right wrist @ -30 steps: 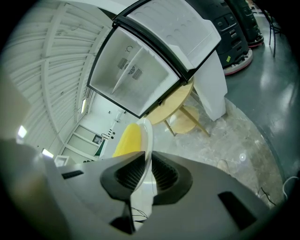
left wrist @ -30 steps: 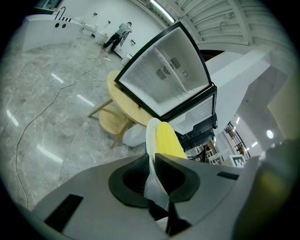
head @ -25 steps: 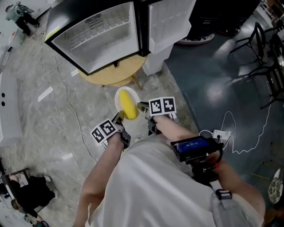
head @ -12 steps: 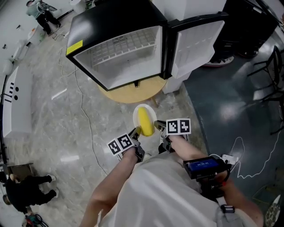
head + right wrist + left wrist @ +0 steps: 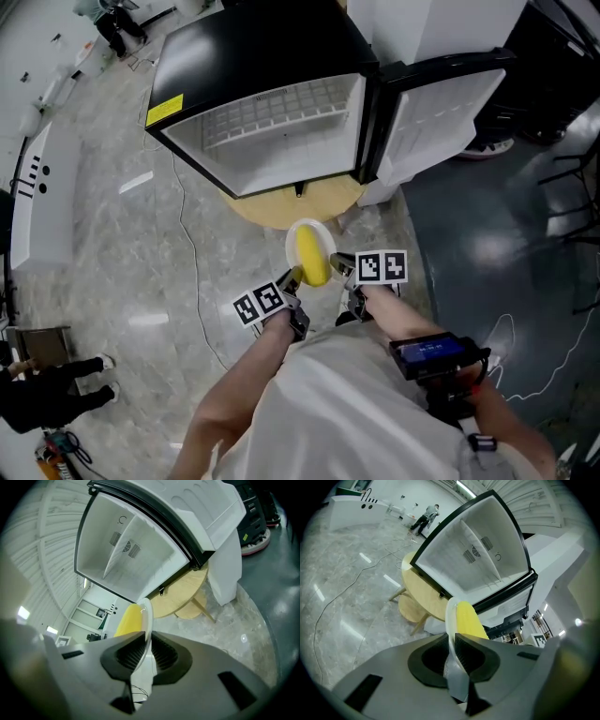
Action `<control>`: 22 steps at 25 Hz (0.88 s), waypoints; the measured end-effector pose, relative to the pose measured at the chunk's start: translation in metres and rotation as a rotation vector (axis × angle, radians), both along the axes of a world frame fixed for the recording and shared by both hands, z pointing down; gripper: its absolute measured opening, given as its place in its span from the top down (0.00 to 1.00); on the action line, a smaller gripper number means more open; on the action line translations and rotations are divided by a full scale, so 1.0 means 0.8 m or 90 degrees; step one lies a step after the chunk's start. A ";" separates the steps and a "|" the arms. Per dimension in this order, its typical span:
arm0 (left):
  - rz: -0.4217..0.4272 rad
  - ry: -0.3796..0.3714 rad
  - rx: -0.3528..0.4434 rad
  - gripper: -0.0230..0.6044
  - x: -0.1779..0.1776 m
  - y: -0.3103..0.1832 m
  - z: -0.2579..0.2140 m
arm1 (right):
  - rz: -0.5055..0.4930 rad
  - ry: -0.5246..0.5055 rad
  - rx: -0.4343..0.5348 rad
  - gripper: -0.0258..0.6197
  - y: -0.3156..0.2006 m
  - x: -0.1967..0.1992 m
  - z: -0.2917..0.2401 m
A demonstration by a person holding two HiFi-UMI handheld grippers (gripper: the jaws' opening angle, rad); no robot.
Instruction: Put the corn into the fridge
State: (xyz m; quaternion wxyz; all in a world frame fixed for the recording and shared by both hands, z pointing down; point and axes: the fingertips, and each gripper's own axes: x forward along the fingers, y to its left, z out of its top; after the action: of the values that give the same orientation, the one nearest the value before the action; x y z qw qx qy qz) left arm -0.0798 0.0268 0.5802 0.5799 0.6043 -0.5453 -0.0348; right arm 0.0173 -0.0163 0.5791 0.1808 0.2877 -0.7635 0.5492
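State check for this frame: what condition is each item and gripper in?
fridge: door open, nothing seen inside.
plate: held in the air by both grippers.
corn: lying on plate, not yet in fridge.
left gripper: shut on plate rim.
right gripper: shut on opposite rim.

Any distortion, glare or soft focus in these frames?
Head view: sharp, bright glare on the dark floor at right. Left gripper view: heavy fisheye, black corners, fridge edges bowed, plate soft near the jaws. Right gripper view: same fisheye and vignette.

plate (image 5: 302, 229) with corn (image 5: 312, 259) | carried nearer open fridge (image 5: 281, 131) | now at round table (image 5: 281, 209) edge
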 end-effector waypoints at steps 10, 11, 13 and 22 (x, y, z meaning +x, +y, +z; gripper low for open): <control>-0.054 0.013 -0.015 0.90 0.014 -0.038 0.006 | -0.050 -0.002 -0.002 0.89 -0.046 0.010 0.003; -0.058 0.014 -0.015 0.90 0.016 -0.041 0.007 | -0.054 -0.003 -0.002 0.89 -0.050 0.012 0.004; -0.066 0.015 -0.014 0.90 0.020 -0.047 0.007 | -0.061 -0.004 -0.001 0.89 -0.058 0.014 0.004; -0.082 0.009 -0.010 0.90 0.027 -0.063 0.002 | -0.079 -0.015 0.004 0.89 -0.077 0.019 -0.002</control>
State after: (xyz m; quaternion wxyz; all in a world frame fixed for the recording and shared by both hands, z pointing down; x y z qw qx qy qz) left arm -0.0582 -0.0237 0.5816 0.5848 0.5633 -0.5793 -0.0718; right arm 0.0328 -0.0782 0.5776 0.2042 0.2339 -0.7838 0.5378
